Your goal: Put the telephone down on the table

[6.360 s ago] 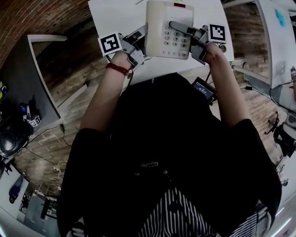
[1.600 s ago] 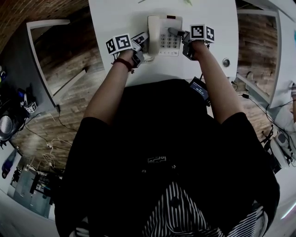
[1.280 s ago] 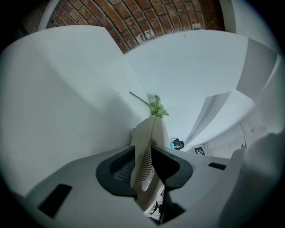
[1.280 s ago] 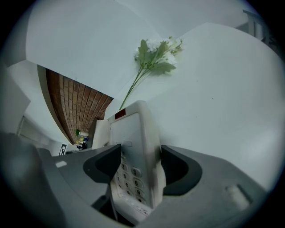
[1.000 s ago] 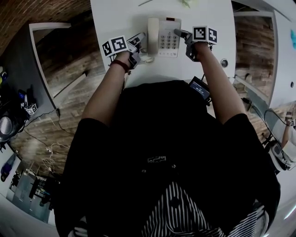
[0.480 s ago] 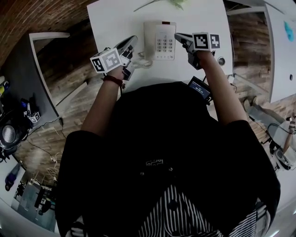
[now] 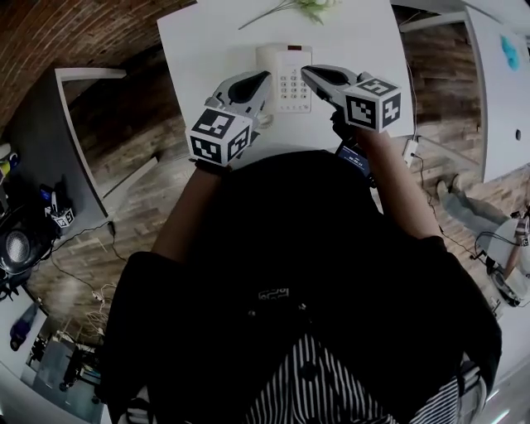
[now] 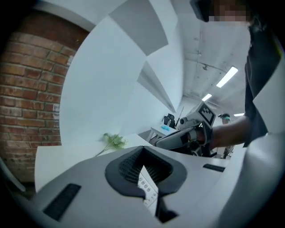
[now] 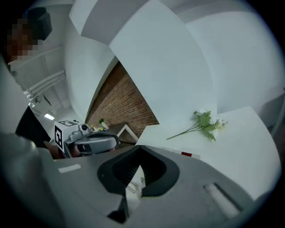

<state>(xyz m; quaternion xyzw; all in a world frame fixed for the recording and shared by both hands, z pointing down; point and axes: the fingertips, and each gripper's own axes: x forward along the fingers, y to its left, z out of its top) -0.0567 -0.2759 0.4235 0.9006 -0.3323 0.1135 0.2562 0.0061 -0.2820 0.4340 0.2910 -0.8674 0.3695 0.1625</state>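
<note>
Telephone (image 7: 286, 74) lies on desk (image 7: 207, 41), flower sprig (image 7: 302, 8), perhaps artificial, beyond; left gripper (image 7: 265, 76) and right gripper (image 7: 306, 72) hover flanking it, jaws together, empty

Right gripper (image 9: 140, 149) closed, empty; flower sprig (image 9: 202, 124) lies on table (image 9: 242, 133).

The left gripper (image 7: 263, 79) is showing a pale grey shell with black ribbed pads, and its cube (image 7: 219, 135) is carrying black-and-white square markers. The right gripper (image 7: 308, 73) and its cube (image 7: 373, 103) are wearing the same colours. Between the two claws the telephone (image 7: 286, 60) is showing off-white, with grey keys and a small red mark at its far edge. The table (image 7: 207, 41) under it is looking plain white. Beyond the claws a sprig (image 7: 305, 8) is showing green leaves and pale blossoms. Left of the left claw a brick wall (image 8: 22, 89) is showing red-brown with light mortar lines. Behind the claws the person is wearing a black top (image 7: 281, 248) and black-and-white striped cloth (image 7: 331, 389).
</note>
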